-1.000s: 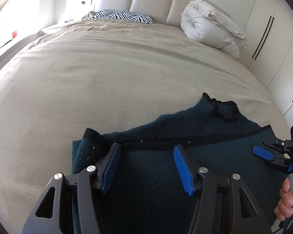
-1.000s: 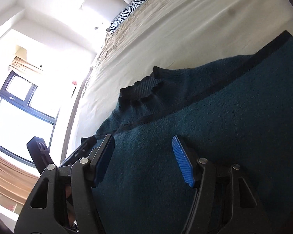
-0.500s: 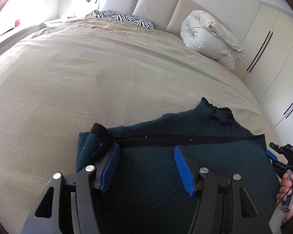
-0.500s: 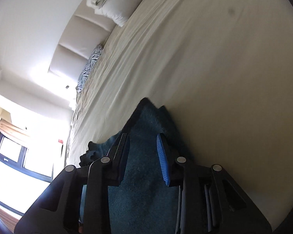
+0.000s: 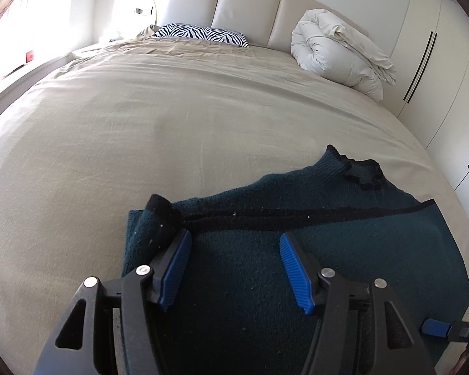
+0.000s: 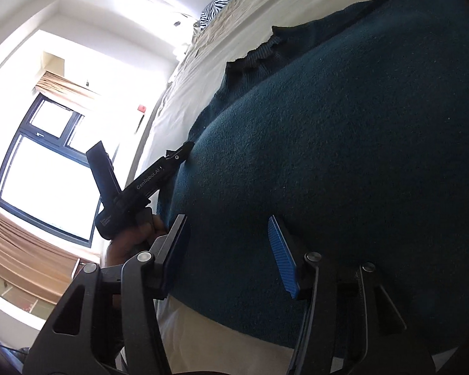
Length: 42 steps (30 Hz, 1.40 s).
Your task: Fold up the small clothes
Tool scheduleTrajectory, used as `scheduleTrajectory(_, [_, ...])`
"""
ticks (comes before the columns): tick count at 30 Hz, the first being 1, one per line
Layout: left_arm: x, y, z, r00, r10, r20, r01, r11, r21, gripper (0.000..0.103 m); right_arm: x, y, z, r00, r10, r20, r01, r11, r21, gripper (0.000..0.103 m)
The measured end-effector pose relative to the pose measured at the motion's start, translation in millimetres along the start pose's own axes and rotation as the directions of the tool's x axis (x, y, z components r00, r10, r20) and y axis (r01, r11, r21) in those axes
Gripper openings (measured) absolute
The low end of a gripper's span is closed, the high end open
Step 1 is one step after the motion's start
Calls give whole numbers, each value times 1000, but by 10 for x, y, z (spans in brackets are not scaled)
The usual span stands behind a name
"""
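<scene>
A dark teal knit sweater (image 5: 344, 250) with black trim lies folded on the beige bed (image 5: 140, 131), its collar (image 5: 359, 172) toward the far right. My left gripper (image 5: 234, 265) is open just above the sweater's near left part, holding nothing. A black-cuffed sleeve end (image 5: 159, 206) lies beside its left finger. In the right wrist view the sweater (image 6: 344, 125) fills the frame. My right gripper (image 6: 228, 253) is open over the sweater's near edge, holding nothing. The left gripper (image 6: 178, 156) shows at the sweater's left edge.
A zebra-print pillow (image 5: 203, 32) and a rolled white duvet (image 5: 337, 56) lie at the headboard. White wardrobe doors (image 5: 437, 72) stand on the right. A bright window (image 6: 47, 172) is on the left of the right wrist view.
The right gripper, narrowed over the sweater's right edge half a second ago, has opened wide and swung over the sweater's near edge. The left gripper stays open, almost still.
</scene>
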State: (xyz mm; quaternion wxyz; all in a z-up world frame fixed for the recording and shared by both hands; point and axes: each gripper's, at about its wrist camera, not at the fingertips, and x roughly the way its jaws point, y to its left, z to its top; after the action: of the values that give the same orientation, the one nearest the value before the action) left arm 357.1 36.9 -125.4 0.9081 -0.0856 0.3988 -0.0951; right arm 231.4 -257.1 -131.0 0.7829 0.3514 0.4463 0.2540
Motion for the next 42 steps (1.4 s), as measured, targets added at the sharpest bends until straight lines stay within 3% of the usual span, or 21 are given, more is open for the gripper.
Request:
scheduleTrajectory(5, [-2,10,5,1000,-1,2,1,1000,0,62,-693,-530,226,990,-33,135,20,995,96,49])
scheduleTrajectory(11, [-8,-5,3,1000,-2,1,2,1000,-2,62,-1397,-967,221,933,-164,321,92,969,227,48])
scheduleTrajectory(15, [-110,24,-6,998,-52,-21,51,998,-36,68,-1756,-985,84,894,-268,359,174,946,273,50])
scheduleTrajectory(20, [-656,113,-264,997,-75,1,75,994,-82,72,-2028,-909,-198,878,-295,376,192,938,287,51])
scheduleTrajectory(26, [-1349,384,-636,993,-95,74,109,972,-207,77,-2059,-659,-443,895,-260,361,184,955,232,51])
scheduleTrajectory(29, [-1513,538,-783,993,-94,70,110,956,-271,78,-1969,-461,-514,910,-230,345,175,967,185,51])
scheduleTrajectory(33, [-1490,727,-936,986,-168,20,164,917,-362,78,-1769,-214,-597,936,-187,298,158,980,120,51])
scheduleTrajectory(37, [-1332,770,-967,957,-288,-32,250,875,-415,78,-1580,-1,-666,959,-158,236,148,987,59,51])
scheduleTrajectory(42, [-1125,741,-909,935,-346,-79,281,858,-430,78,-1462,197,-748,971,-134,196,135,991,11,51])
